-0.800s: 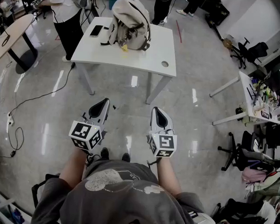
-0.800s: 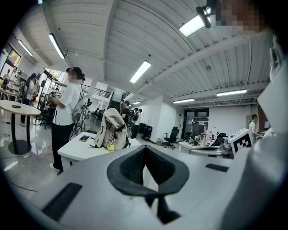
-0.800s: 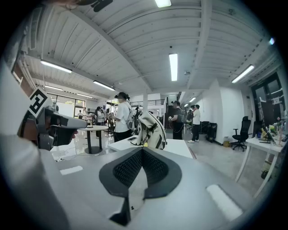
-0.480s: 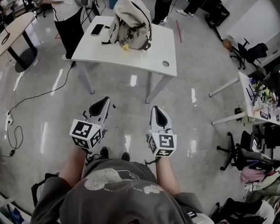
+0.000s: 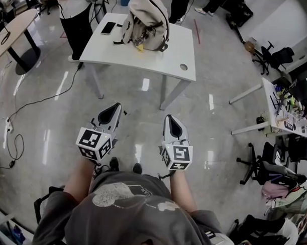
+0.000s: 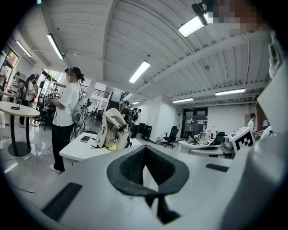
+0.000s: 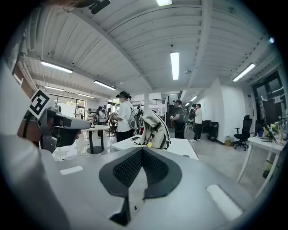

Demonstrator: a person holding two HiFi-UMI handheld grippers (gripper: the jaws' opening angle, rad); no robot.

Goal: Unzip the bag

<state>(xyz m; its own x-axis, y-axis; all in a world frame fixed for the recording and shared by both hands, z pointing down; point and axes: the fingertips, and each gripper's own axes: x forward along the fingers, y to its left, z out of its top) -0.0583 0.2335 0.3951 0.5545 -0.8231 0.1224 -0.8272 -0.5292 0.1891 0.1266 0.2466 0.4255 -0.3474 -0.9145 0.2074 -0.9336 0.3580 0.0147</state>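
Bag [image 5: 147, 21] upright on white table [image 5: 168, 62], zipped, contents unseen.

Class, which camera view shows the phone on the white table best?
The head view: the phone lies flat, seen from above beside the backpack. Both gripper views show it nearly edge-on, a thin dark sliver.

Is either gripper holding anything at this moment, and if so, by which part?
Nothing is held: left gripper and right gripper are shut and empty, far from the bag.

Beige bag [image 5: 147, 21] stands upright on white table [image 5: 160, 62], seemingly zipped.
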